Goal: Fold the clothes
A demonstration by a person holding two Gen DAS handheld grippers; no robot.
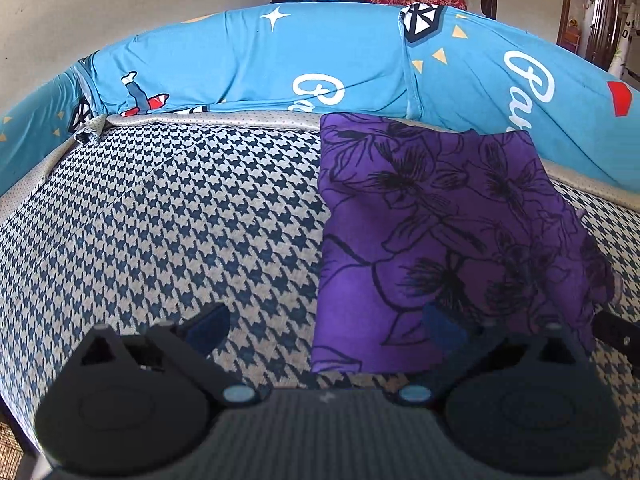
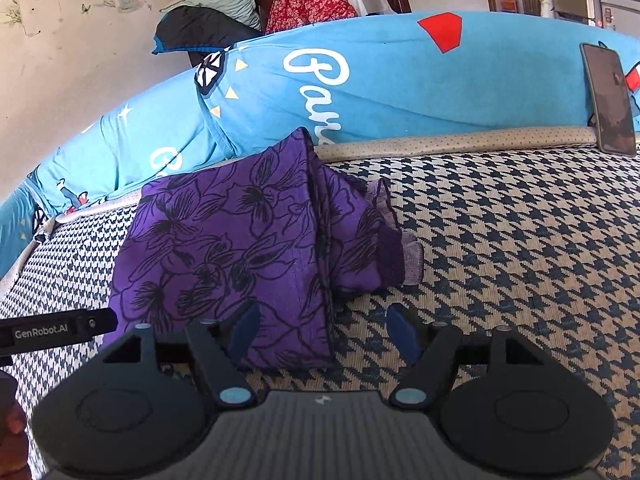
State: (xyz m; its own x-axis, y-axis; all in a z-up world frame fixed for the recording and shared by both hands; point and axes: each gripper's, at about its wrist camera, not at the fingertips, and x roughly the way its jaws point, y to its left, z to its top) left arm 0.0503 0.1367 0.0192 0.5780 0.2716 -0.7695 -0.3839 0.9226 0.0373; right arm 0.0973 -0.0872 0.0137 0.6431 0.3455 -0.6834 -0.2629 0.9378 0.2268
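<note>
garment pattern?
Purple garment with black line-drawn flowers; clearest in the left wrist view.

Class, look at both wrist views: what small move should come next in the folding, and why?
Probably close the open right gripper on the purple garment's near edge: the cloth is folded, but its right side is bunched and untidy, and that edge lies between the fingers.
</note>
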